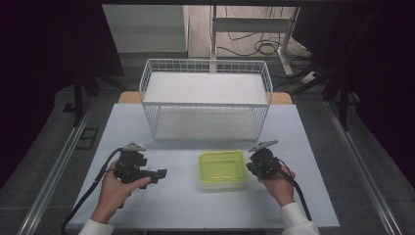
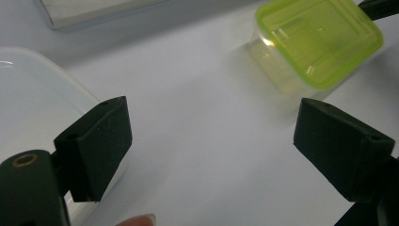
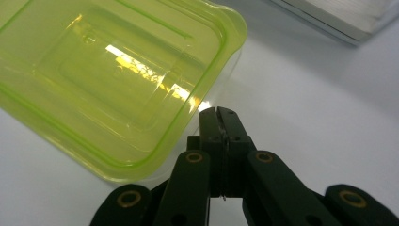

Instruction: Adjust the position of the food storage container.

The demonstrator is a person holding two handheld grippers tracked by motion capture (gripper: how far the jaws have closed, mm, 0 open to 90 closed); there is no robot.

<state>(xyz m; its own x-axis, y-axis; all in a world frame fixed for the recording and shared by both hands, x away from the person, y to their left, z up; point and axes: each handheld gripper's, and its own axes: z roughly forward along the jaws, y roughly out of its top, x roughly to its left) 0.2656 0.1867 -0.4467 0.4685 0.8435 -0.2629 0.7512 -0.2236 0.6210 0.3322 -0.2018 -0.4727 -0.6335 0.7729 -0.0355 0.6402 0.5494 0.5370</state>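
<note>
Evidently the clear plastic container with its yellow-green lid [image 1: 222, 169] sits on the white table [image 1: 171, 205] in front of the white wire basket [image 1: 205, 98], between both hands. The right gripper [image 3: 217, 113], jaws pressed together, noses against its lid edge, probably to nudge it, while the left gripper [image 2: 209, 141] waits spread wide, aimed at it.

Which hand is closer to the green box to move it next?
Probably the right: the right gripper, jaws shut, sits right beside the green-lidded box. The left gripper, jaws open, is farther away.

The lidded box [image 1: 221, 167] sits on the table [image 1: 171, 205], before the wire basket [image 1: 205, 100].
</note>
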